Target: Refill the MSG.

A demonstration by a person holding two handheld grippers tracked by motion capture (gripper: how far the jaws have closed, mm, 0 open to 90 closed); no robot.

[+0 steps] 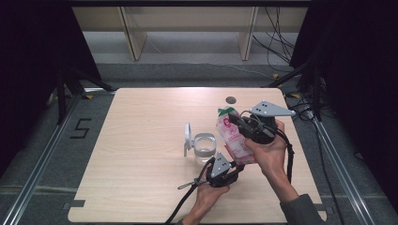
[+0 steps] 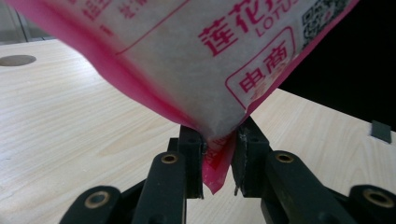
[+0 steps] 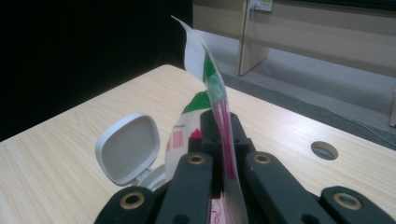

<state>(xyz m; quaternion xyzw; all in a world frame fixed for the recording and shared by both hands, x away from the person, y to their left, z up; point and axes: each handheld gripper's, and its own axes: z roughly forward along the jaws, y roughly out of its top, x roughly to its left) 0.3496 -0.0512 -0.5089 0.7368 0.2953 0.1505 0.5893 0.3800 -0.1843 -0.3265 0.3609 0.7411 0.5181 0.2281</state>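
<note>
My right gripper (image 1: 238, 123) pinches the pouch (image 1: 232, 136) top and my left gripper (image 1: 233, 164) pinches its bottom corner, right of centre, above the tabletop (image 1: 141, 140). Tilted at the open jar (image 1: 204, 145); pouring looks unstarted.

One pouch (image 1: 233, 136) — pink and white, with a green top; one jar (image 1: 204, 145) with one hinged lid (image 1: 187, 134) standing open; two grippers — left (image 1: 224, 169) and right (image 1: 244, 124); one counter (image 1: 141, 154) with one round hole (image 1: 230, 100)
</note>
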